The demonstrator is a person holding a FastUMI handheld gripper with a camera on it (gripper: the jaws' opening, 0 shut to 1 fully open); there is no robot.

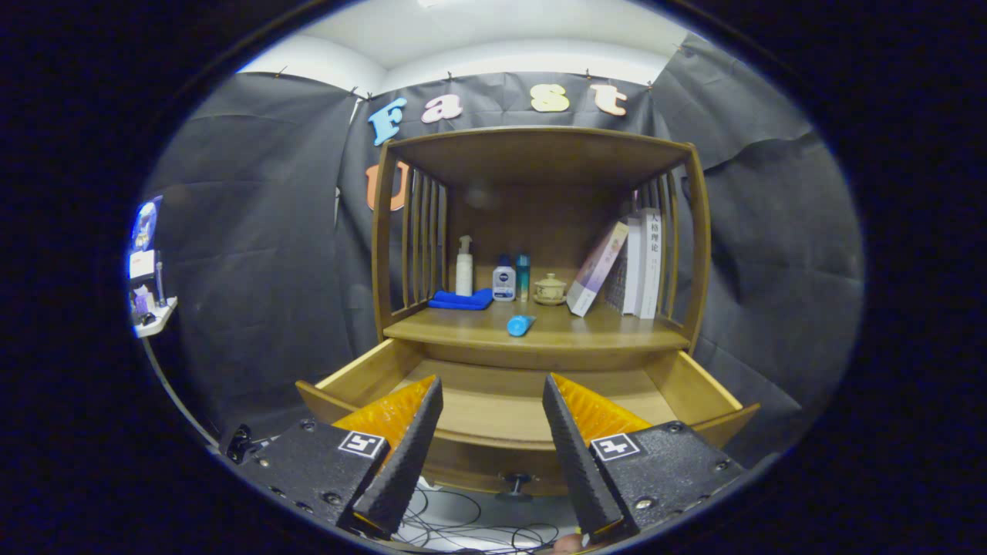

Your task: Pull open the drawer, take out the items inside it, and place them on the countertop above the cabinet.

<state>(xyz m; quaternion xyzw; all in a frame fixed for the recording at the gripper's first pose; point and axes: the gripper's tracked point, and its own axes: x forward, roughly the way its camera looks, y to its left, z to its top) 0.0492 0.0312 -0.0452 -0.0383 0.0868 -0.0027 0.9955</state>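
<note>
Drawer [532,416] is seen pulled out of the wooden cabinet [540,154] toward the near side, its pale floor showing bare where it can be seen between and beyond the fingers, and its small dark knob [517,483] is seen on the front panel below. The gripper [492,389] is held above the drawer's near edge with its fingers spread wide and nothing between them. On the countertop [463,327] beyond the drawer, a blue tube-like item [520,324] is laid on its side near the front edge. Farther back, a folded blue cloth [461,300] is set at the left, with a white pump bottle [463,267] just behind it, then a small white bottle [503,279], a teal bottle [523,275] and a lidded ceramic cup [550,290]. At the right, books [640,266] are stood against the slatted side, one leaning. Cables [463,524] are seen on the floor below the drawer.
</note>
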